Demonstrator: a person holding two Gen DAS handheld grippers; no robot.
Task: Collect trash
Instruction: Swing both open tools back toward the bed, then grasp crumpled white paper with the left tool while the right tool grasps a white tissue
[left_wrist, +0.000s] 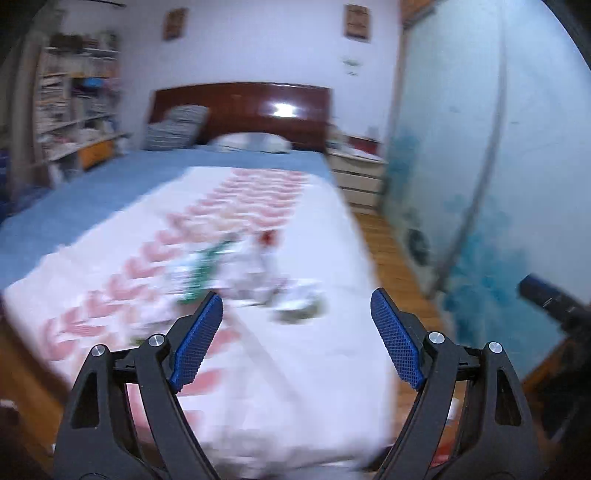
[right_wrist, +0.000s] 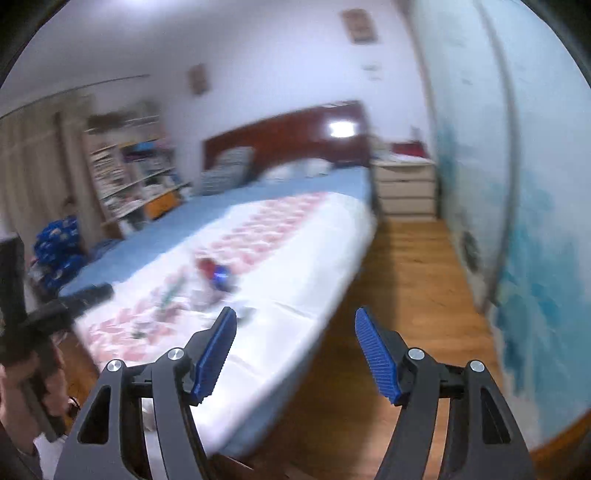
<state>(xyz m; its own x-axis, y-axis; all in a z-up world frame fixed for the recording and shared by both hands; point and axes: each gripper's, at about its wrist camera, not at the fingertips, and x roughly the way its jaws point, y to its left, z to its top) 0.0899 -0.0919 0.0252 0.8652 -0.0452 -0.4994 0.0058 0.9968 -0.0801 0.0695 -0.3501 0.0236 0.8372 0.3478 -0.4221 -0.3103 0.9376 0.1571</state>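
Several pieces of trash (left_wrist: 243, 277) lie blurred in a loose pile on a white sheet with pink marks (left_wrist: 295, 369) that covers the near end of the bed. A green-and-white wrapper (left_wrist: 201, 275) and a crumpled scrap (left_wrist: 301, 308) show among them. In the right wrist view the pile (right_wrist: 207, 291) includes a red-and-blue item (right_wrist: 218, 275). My left gripper (left_wrist: 296, 306) is open and empty, above the sheet just short of the pile. My right gripper (right_wrist: 295, 325) is open and empty, over the bed's right edge.
The bed has a blue cover (left_wrist: 110, 181), pillows and a dark red headboard (left_wrist: 240, 107). Shelves (left_wrist: 74, 110) stand at the left. A drawer unit (left_wrist: 360, 177) and a blue-painted wardrobe (left_wrist: 480, 184) stand at the right, with wood floor (right_wrist: 406, 295) between.
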